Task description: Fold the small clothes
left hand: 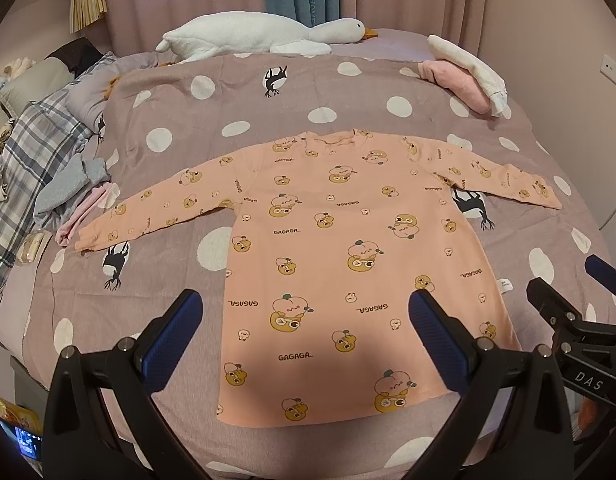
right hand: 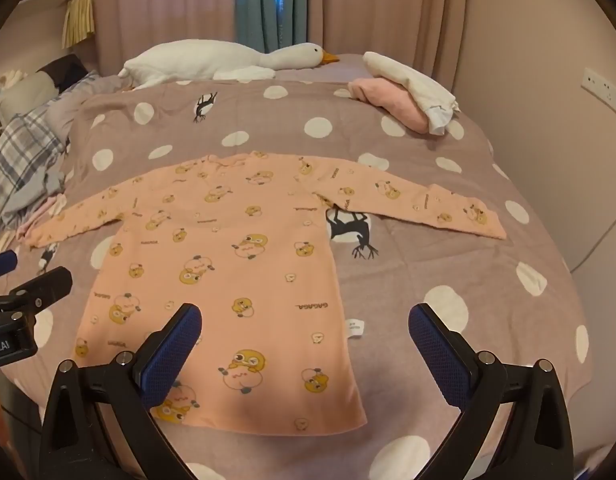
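Where tongs (right hand: 303, 344) intrude, shirt (right hand: 227, 264) hem hides.

polka-dot bed cover (left hand: 211, 128) under flat peach shirt (left hand: 340, 248), goose plush (left hand: 243, 36), folded clothes (left hand: 464, 76), plaid heap (left hand: 31, 152)

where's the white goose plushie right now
The white goose plushie lies along the far edge of the bed in both wrist views, in front of the curtains, beyond the spread-out peach shirt and left of the folded pink and white clothes.
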A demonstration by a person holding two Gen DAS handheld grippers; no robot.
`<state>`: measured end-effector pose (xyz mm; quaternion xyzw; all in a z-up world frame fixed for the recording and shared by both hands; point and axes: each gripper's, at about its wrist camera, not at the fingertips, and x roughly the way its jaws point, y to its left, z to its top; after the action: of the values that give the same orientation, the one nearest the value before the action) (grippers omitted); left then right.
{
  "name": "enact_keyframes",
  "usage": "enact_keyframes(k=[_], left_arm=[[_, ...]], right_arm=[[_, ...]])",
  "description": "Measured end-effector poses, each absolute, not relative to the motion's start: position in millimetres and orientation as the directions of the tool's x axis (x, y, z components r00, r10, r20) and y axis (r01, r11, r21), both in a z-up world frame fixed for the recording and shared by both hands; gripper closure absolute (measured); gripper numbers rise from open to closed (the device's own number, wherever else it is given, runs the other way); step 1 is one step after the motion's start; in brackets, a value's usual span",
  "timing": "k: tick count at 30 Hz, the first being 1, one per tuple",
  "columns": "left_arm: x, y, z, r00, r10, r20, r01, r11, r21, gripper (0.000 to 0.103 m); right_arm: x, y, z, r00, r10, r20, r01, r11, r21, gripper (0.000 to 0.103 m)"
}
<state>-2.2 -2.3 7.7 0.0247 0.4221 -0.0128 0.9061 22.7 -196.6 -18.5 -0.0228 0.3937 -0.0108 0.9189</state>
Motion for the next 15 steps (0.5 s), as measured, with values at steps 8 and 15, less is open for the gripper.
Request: enact_keyframes(k=[8, 15], left_arm=[[-2.5, -2.9, 8.6, 0.645, -0.005, -0.764, 0.047, 0.998, 0.033, 0.000], [-2.2, -5.0, 8.6, 0.645, -0.006, -0.764, 0.047, 0.998, 0.032, 0.000]], right_arm=[[22.7, -195.8, -17.7, 0.689, -0.037, -0.723, 0.001, 0.999, -0.050, 0.001], [22.7, -195.6, -17.6, 0.690, -0.038, -0.723, 0.002, 0.999, -0.050, 0.001]])
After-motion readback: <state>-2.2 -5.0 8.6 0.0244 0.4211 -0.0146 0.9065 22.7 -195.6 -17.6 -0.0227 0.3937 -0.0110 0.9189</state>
